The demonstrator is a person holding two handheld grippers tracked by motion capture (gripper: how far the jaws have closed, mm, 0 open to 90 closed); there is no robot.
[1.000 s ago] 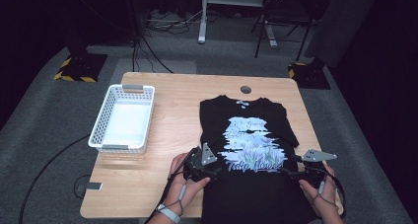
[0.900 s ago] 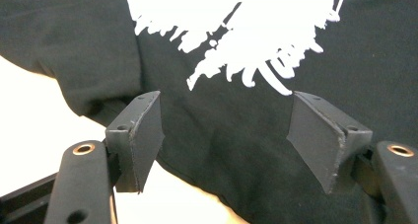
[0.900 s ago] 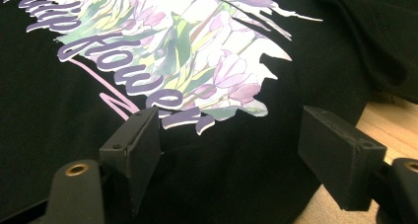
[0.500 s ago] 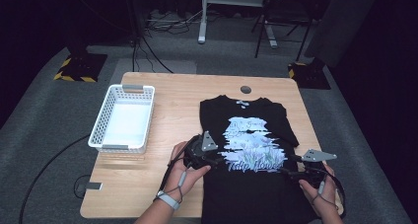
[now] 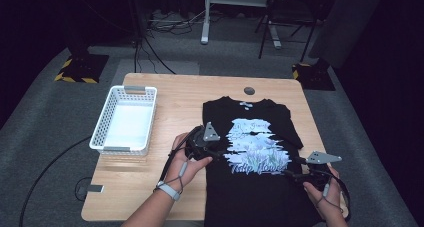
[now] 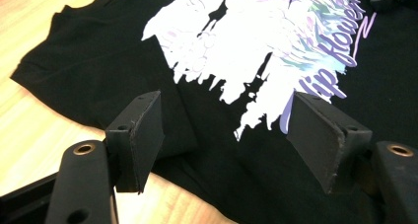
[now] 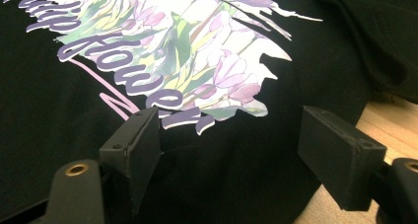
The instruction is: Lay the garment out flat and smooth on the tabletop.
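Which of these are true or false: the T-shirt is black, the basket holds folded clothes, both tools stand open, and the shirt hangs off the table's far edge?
1. The T-shirt is black with a flower print. True.
2. The white basket holds folded clothes. False: nothing lies in it.
3. The left gripper and right gripper both stand open over the shirt. True.
4. The shirt hangs off the far edge of the table. False: its collar lies short of that edge, on the wood.

Matt black cloth T-shirt (image 5: 260, 197) on smooth pale wooden table (image 5: 175, 92); white plastic basket (image 5: 102, 129)
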